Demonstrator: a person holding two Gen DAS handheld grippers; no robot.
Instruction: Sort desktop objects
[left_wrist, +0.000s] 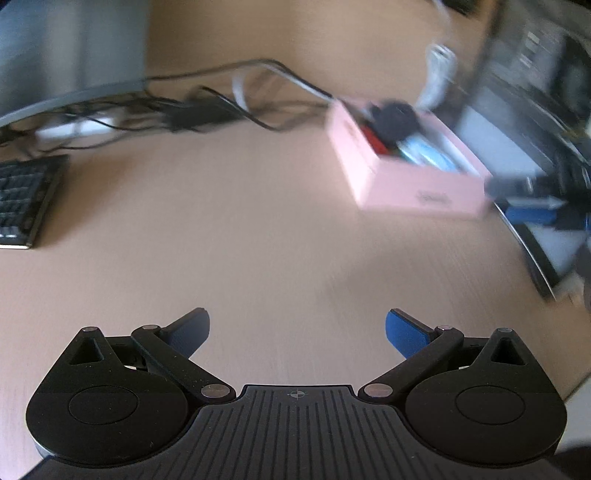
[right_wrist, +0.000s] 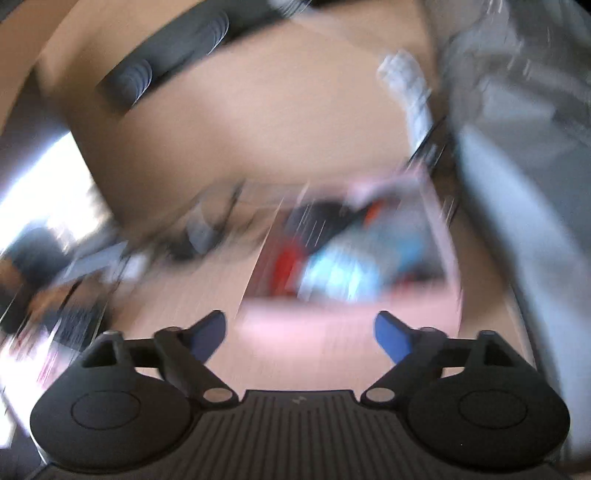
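A pink box (left_wrist: 417, 192) sits on the wooden desk at the right in the left wrist view. It holds a black object (left_wrist: 395, 116), something red (left_wrist: 375, 140) and something light blue (left_wrist: 430, 157). My left gripper (left_wrist: 297, 328) is open and empty, well short of the box. In the right wrist view, heavily blurred, the pink box (right_wrist: 351, 317) lies just ahead with red (right_wrist: 286, 264) and light blue (right_wrist: 343, 277) contents. My right gripper (right_wrist: 299, 334) is open and empty just before the box's near wall.
A black keyboard (left_wrist: 26, 201) lies at the left. A tangle of black cables (left_wrist: 177, 110) runs along the back of the desk. The desk's edge (left_wrist: 528, 251) curves down the right, with dark and blue items (left_wrist: 535, 212) beyond it. A dark blurred bar (right_wrist: 166, 62) crosses the right view's top.
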